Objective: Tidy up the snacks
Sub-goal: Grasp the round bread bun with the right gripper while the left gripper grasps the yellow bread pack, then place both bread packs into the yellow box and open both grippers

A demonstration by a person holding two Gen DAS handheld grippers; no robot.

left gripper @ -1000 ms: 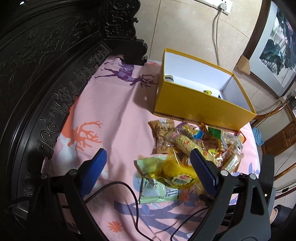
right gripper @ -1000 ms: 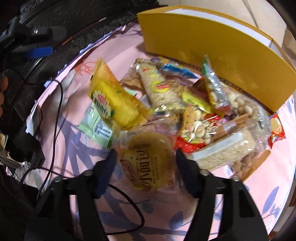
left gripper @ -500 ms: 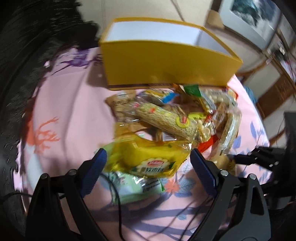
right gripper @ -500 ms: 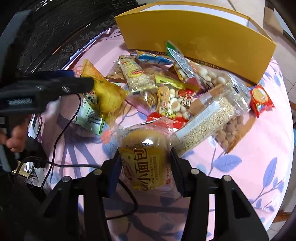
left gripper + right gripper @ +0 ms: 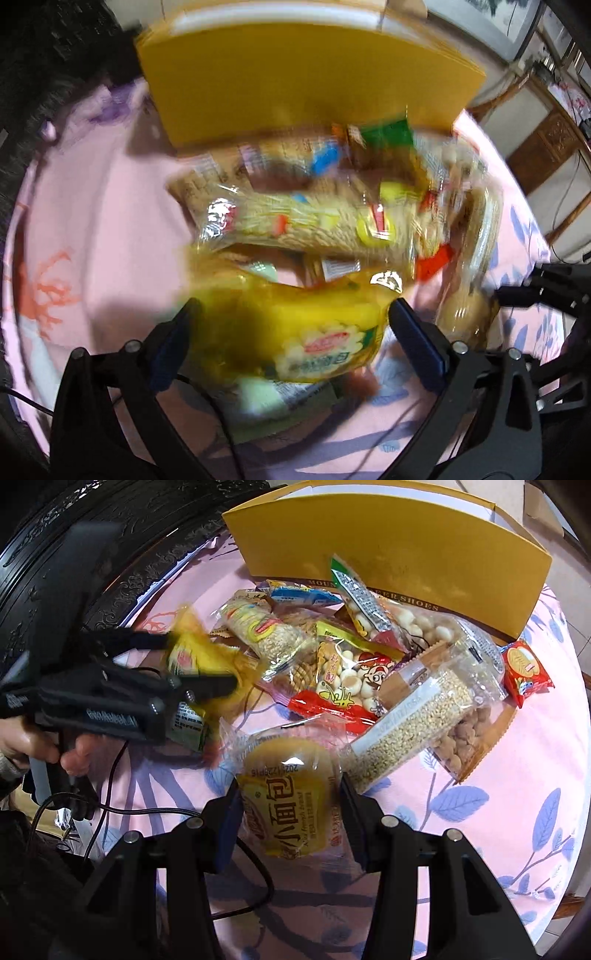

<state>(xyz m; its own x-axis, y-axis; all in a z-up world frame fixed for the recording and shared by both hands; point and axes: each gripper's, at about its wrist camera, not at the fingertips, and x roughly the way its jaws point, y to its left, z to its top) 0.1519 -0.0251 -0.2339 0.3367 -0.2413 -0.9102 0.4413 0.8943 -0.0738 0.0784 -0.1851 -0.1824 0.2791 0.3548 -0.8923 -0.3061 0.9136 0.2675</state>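
Where pink leaf-print cloth lies, right hand-held gripper clamps bun packet, left hand-held gripper apart.

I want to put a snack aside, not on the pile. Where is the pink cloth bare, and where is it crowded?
Bare cloth lies right of the peanut bag, toward the table's edge. Another patch lies left of the snack pile, before the dark carved furniture. It is crowded between the yellow box and both grippers; cables cross the near cloth.

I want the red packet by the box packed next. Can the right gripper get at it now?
Probably not yet: the right gripper is shut on the bread bun packet. The red packet lies uncovered beside the yellow box.
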